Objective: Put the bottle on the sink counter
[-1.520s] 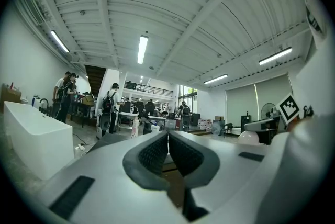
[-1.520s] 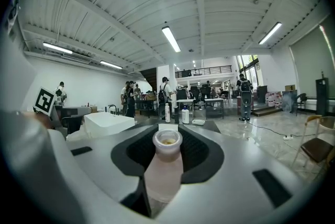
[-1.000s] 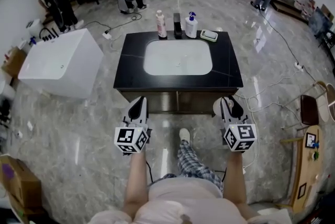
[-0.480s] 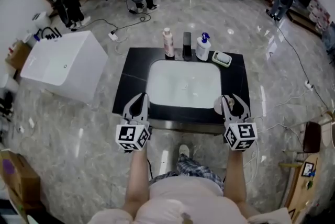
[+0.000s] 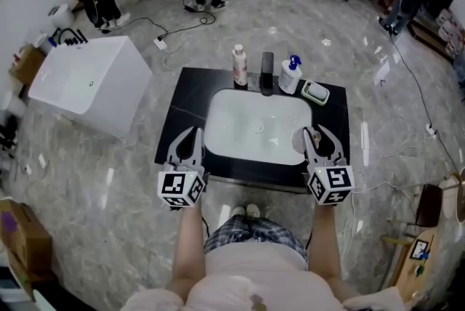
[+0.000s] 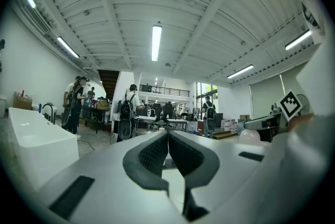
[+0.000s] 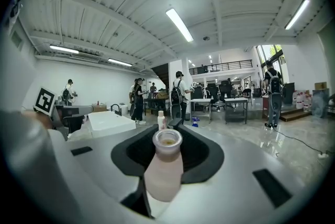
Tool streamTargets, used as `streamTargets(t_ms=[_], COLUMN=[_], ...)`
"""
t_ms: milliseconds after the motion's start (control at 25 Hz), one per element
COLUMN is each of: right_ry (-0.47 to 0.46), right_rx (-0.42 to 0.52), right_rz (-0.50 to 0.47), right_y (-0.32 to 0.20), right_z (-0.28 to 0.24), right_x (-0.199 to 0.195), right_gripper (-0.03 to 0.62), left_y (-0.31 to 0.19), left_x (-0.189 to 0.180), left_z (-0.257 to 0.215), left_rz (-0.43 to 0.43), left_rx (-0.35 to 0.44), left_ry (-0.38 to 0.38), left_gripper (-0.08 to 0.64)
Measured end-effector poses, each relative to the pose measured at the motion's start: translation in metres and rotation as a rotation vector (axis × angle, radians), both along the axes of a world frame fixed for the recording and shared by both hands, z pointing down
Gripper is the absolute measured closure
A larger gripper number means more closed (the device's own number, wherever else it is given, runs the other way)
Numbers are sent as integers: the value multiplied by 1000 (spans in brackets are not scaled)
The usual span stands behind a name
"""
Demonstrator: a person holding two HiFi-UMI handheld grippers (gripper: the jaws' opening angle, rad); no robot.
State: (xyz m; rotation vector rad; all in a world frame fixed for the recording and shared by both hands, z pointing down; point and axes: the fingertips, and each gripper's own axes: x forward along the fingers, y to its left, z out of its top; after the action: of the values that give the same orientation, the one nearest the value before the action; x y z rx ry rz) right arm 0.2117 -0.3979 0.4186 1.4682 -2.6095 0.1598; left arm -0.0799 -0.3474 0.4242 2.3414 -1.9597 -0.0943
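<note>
Pink bottle (image 7: 163,168) clamped in right gripper (image 5: 315,135), left gripper (image 5: 189,135) shut, empty; both just reached the counter (image 5: 183,102), so placing comes next.

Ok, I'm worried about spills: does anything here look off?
The bottle gripped by the right gripper seems to have no cap: its mouth looks open. No spill shows on the sink counter.

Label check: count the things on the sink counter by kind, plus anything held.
Bottles on counter: 2 (pink bottle, blue-topped bottle)
Faucet: 1
Small tray: 1
Held bottle, right gripper: 1
Total: 5
</note>
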Motion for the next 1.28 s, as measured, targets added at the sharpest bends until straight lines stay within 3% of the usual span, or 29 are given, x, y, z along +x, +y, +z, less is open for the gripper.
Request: streamTargets(t_ms=[320, 680, 1000, 1280], right_ry=[12, 8, -2, -9], right_rx=[-15, -19, -15, -19], right_rz=[-28, -157, -358, -613], right_y=[-17, -29, -31, -6], right_z=[3, 5, 19, 33], right_x=[-24, -96, -200, -335], right_gripper=[460, 459, 459, 459], left_y=[-19, -15, 9, 48], left_x=[-11, -53, -119, -206], left_z=[2, 11, 28, 46], left_rz=[3, -67, -203, -372], left_rx=[-19, -35, -36, -63], left_ry=[-4, -2, 1, -3], left_gripper=[531, 532, 532, 532])
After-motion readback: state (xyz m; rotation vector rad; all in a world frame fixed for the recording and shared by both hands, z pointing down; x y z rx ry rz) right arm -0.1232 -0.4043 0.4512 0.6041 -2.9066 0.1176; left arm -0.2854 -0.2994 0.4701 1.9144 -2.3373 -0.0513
